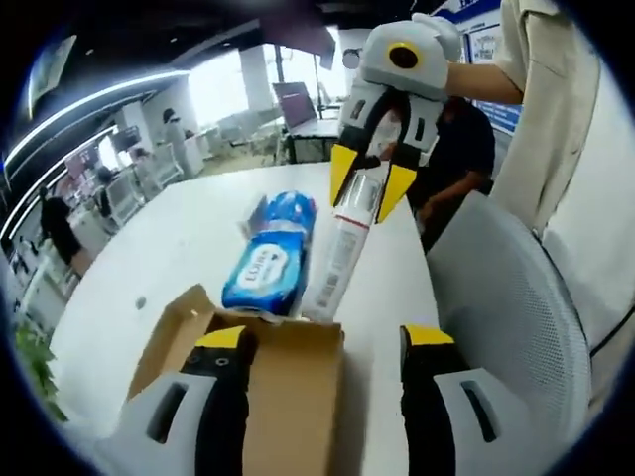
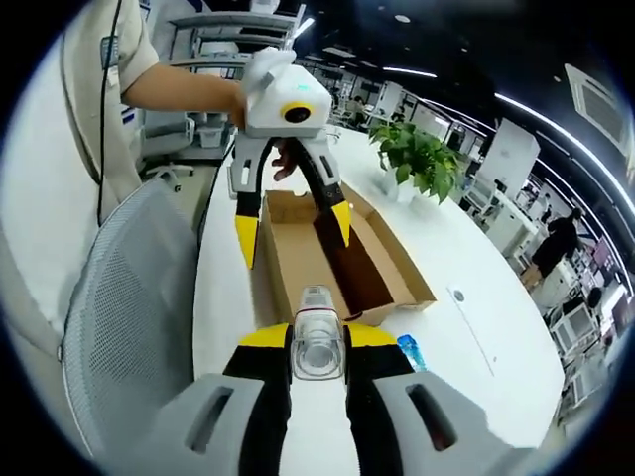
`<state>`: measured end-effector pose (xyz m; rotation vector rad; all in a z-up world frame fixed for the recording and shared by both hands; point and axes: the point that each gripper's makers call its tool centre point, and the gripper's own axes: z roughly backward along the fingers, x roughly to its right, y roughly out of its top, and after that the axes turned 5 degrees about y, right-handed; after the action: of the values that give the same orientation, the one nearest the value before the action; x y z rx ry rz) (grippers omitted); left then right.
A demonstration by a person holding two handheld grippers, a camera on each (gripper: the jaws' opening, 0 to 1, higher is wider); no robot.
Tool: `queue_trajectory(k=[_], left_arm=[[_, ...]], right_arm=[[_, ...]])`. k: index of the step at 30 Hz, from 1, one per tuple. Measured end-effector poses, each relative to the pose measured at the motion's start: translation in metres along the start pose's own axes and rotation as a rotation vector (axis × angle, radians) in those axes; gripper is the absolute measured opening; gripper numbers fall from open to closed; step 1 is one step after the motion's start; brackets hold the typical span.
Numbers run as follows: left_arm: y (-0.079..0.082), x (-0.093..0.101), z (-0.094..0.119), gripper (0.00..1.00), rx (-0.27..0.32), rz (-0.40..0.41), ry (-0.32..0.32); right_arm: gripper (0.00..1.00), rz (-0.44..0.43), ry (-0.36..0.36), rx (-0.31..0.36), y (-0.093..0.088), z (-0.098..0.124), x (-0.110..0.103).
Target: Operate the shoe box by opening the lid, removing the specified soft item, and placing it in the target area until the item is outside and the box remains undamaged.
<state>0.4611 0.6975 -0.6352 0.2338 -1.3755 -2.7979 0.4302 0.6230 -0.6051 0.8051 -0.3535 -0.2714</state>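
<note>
Two fingers of the right gripper [image 2: 318, 342] stand close together in the right gripper view, pressed against the sides of a clear plastic pack [image 2: 317, 342] whose near end sits between their yellow tips. In the left gripper view that same pack [image 1: 342, 248] shows as a long, slim wrapper with its long axis running from the right gripper [image 1: 372, 188] down toward the cardboard box [image 1: 288, 397], the far end pinched between the yellow tips and the near end reaching the box edge.

Nearest in the left gripper view, the left gripper [image 1: 327, 342] has its fingers spread wide, holding nothing, one on each side of the box corner. Just beyond the box, beside the slim pack, a blue packet [image 1: 270, 260] lies on the white tabletop [image 1: 149, 258].

In the right gripper view the box [image 2: 337, 253] lies open past the pack, its brown inside showing, with the left gripper [image 2: 291, 226] hanging over it, fingers apart. A grey mesh chair [image 2: 129, 317] stands at the tabletop's edge beside a person's sleeve [image 2: 99, 69]. Farther off, a potted plant [image 2: 417, 159] stands on the tabletop [image 2: 466, 288].
</note>
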Motion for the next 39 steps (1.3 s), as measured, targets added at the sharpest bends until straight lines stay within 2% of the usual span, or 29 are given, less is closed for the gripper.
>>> queue_trajectory(k=[6, 12, 21, 25, 30, 39], left_arm=[[-0.001, -0.013, 0.008, 0.77, 0.041, 0.097, 0.082], [-0.006, -0.023, 0.015, 0.92, 0.052, 0.157, 0.152], [-0.012, -0.028, 0.027, 1.00, 0.072, 0.236, 0.225], [-0.013, -0.028, 0.034, 1.00, 0.077, 0.265, 0.253], [-0.014, -0.028, 0.043, 1.00, 0.092, 0.300, 0.292], [-0.023, -0.019, 0.053, 1.00, 0.099, 0.357, 0.358]], right_arm=[[0.17, 0.030, 0.005, -0.028, -0.006, 0.007, 0.025], [0.17, 0.062, 0.003, -0.071, -0.017, 0.012, 0.053], [0.17, 0.108, 0.022, -0.135, -0.028, 0.012, 0.096], [0.17, 0.120, 0.032, -0.154, -0.030, 0.010, 0.111], [0.17, 0.130, 0.044, -0.201, -0.040, 0.006, 0.133], [0.17, 0.141, 0.077, -0.292, -0.061, 0.002, 0.156]])
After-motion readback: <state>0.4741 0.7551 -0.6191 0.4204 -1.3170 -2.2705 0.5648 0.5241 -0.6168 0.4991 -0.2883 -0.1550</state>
